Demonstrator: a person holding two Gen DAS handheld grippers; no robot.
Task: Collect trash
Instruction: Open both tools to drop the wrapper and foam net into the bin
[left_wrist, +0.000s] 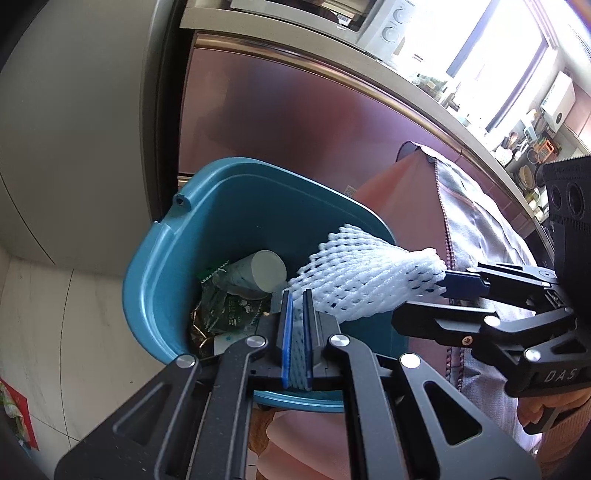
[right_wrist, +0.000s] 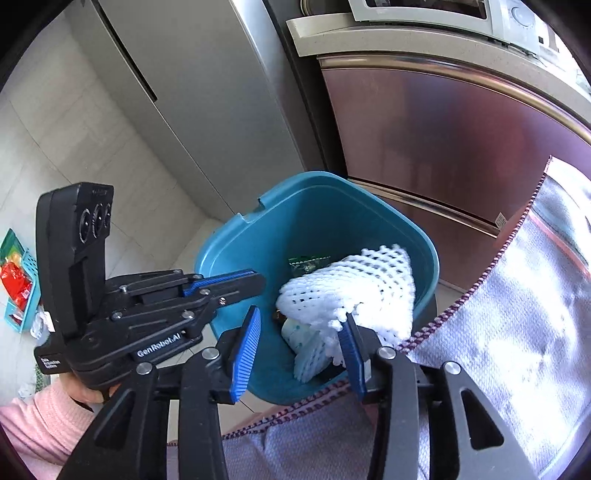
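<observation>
Left gripper (left_wrist: 297, 325) clamping foam net (left_wrist: 369, 280) over bin (left_wrist: 155, 266)

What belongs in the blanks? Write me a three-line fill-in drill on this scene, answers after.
1. The white net hangs over the open ___.
2. The right gripper has its jaws ___.
3. Down inside the bin, a white paper ___ lies among wrappers.
Missing words: bin; open; cup.
</observation>
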